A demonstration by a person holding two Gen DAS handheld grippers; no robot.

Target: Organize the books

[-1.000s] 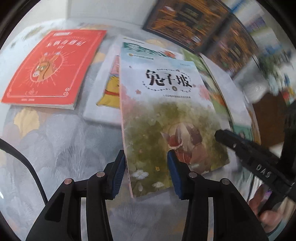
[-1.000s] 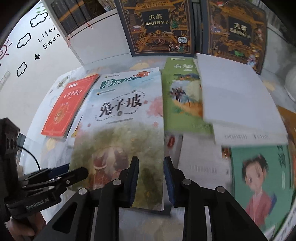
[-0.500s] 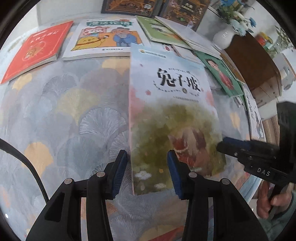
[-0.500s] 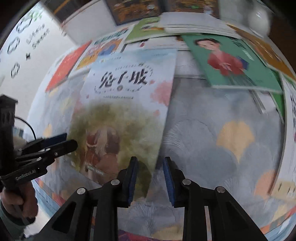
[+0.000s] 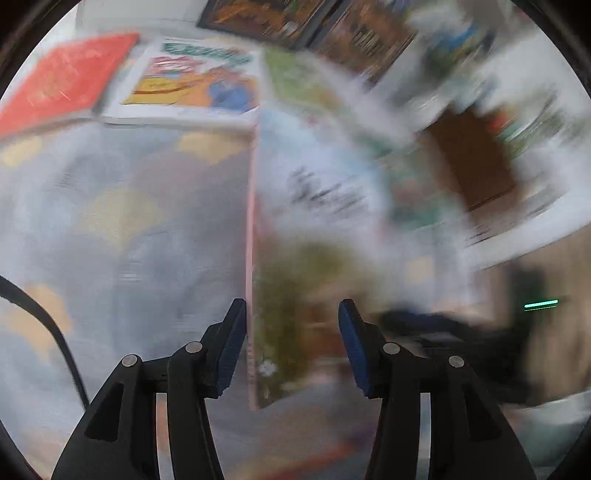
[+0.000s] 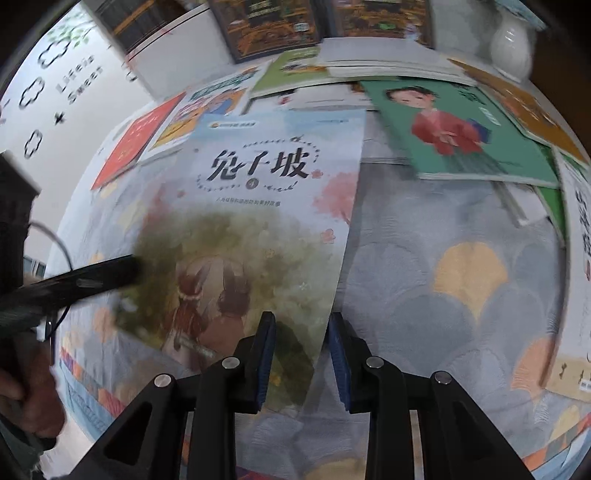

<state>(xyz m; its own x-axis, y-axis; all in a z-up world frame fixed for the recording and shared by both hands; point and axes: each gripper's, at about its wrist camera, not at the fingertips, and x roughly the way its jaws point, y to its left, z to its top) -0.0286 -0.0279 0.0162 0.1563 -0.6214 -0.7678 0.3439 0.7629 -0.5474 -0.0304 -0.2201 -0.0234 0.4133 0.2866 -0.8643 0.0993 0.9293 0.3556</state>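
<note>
A pale blue book with two rabbits on its cover [image 6: 251, 221] hangs over the patterned tablecloth [image 6: 461, 280]. My right gripper [image 6: 301, 354] is shut on the book's lower right corner. In the left wrist view the picture is blurred; the book [image 5: 295, 258] stands between the fingers of my left gripper [image 5: 291, 347], whose jaws are wider than the book's edge and do not pinch it. The left gripper's finger also shows in the right wrist view [image 6: 85, 275] at the book's left edge.
A red book [image 6: 136, 144] and a yellow-and-blue picture book [image 6: 207, 107] lie at the far left. A green book with a figure in red [image 6: 458, 129] lies at the far right among several others. Dark encyclopedias [image 6: 269, 26] stand at the back, beside a white vase [image 6: 511, 44].
The left gripper has opened and let go of the rabbit book while swinging fast. The right gripper keeps its hold and the book has come a little nearer.
</note>
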